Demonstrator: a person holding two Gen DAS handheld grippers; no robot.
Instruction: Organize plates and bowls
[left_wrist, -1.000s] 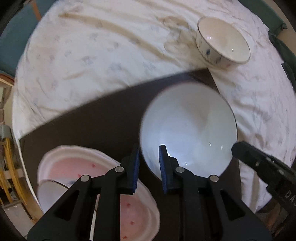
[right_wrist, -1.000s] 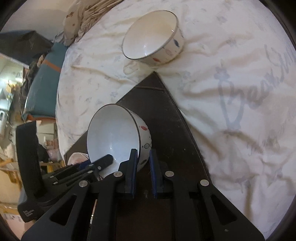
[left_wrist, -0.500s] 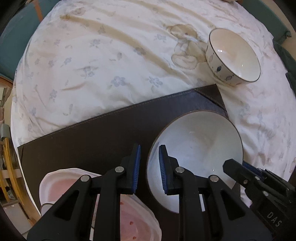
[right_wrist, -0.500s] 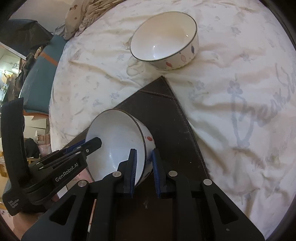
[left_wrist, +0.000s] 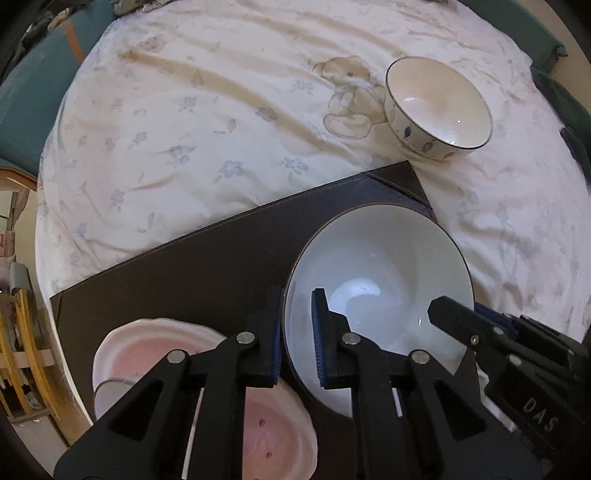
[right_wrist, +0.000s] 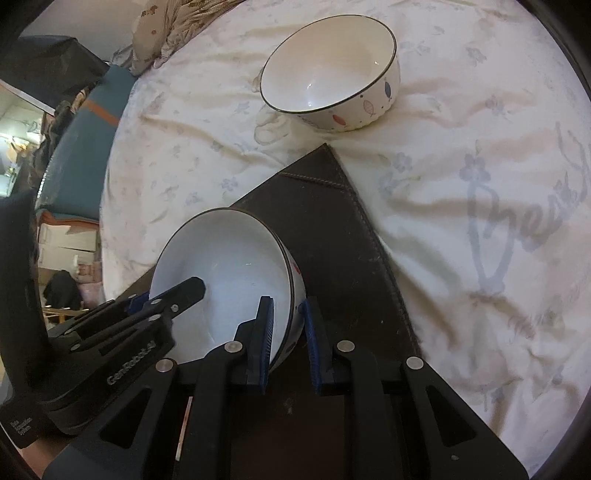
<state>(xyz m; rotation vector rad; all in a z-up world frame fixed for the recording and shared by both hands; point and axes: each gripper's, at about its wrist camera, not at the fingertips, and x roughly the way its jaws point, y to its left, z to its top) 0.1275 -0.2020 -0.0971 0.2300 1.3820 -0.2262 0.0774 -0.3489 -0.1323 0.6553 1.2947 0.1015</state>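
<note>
A white bowl (left_wrist: 376, 280) with a dark rim sits tilted over the dark brown mat (left_wrist: 184, 277). My left gripper (left_wrist: 297, 332) points down with its jaws closing on the bowl's left rim, and the wall is pinched between the blue pads. My right gripper (right_wrist: 288, 343) is shut on the opposite rim of the same white bowl (right_wrist: 221, 273). Each gripper shows in the other's view: the right gripper (left_wrist: 443, 310) and the left gripper (right_wrist: 192, 288). A second bowl (left_wrist: 439, 107), with fish patterns, stands upright on the cloth beyond the mat's corner.
A pink scalloped plate (left_wrist: 147, 354) lies at the mat's near left, with a white dish edge (left_wrist: 107, 398) under it. A wrinkled floral cloth (left_wrist: 221, 129) covers the round table. Teal chairs (left_wrist: 33, 96) stand around the table edge.
The held bowl has sunk toward the mat and now looks less blurred and steadier. The left jaws have drawn slightly closer together on its rim. The right gripper keeps its grip.
</note>
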